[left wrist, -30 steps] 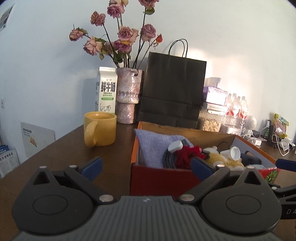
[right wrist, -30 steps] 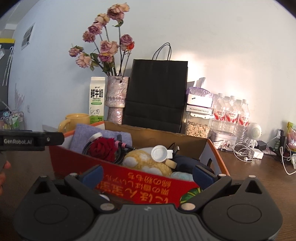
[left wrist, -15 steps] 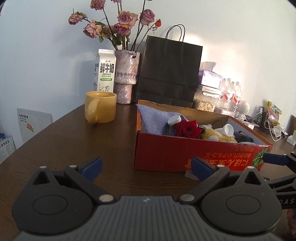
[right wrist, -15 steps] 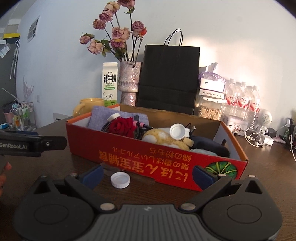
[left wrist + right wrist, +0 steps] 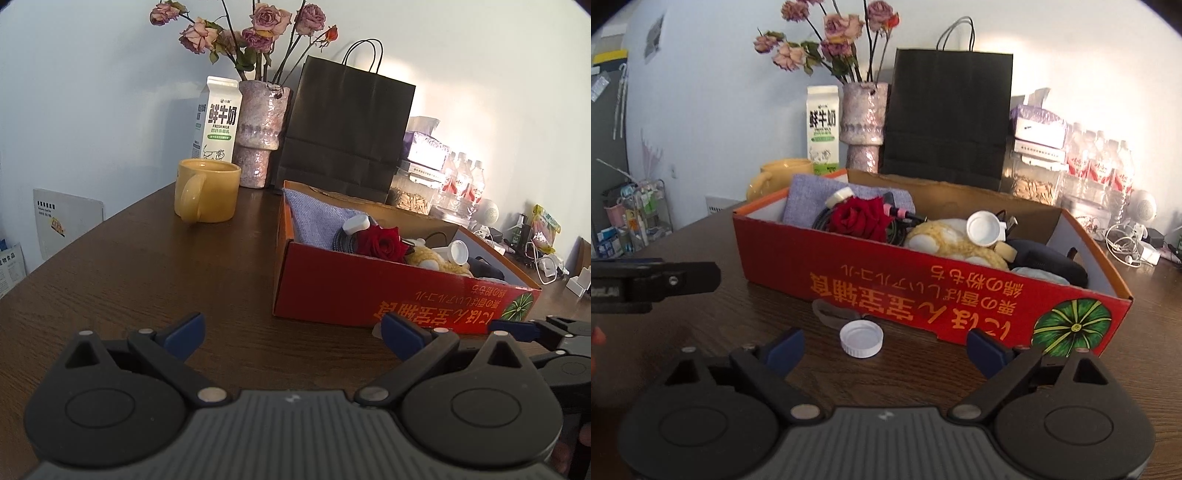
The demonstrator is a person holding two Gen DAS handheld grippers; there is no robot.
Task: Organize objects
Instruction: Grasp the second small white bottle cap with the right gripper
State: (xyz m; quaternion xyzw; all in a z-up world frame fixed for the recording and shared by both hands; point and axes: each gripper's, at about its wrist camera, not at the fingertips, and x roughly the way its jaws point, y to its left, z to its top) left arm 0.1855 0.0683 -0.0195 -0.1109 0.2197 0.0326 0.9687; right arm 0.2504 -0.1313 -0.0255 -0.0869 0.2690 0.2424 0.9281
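Both views are now tipped further down than a second ago, so more of the table [image 5: 701, 258] and the whole front of the red box [image 5: 960, 291] are seen, and a white cap [image 5: 861, 338] that was hidden a second ago lies in plain sight.

From the right gripper [image 5: 886, 350] outward: its jaws are closing from their widest, yet they are seen well apart with nothing pressed between the blue pads. The cap lies on the table just ahead of them, a little toward the left pad, open side up, just in front of the box's front wall. A grey band [image 5: 831, 314] lies beside it, against the box. The left gripper [image 5: 291, 336] is held wide apart and empty over bare table, left of the box corner.

The step in hand is judged to be the pickup of this 1 loose cap, to be put in the box with the rose [image 5: 858, 219], the plush toy [image 5: 945, 240] and the other clutter.

For a clean grasp, the right gripper should be shifted slightly left so that the cap is centred, and lowered until the pads flank its rim. The cap is low and light, so the closing should be finished only once the pads are level with the rim; otherwise it is likely to be flicked away or tipped. The band should be kept out of the pinch.
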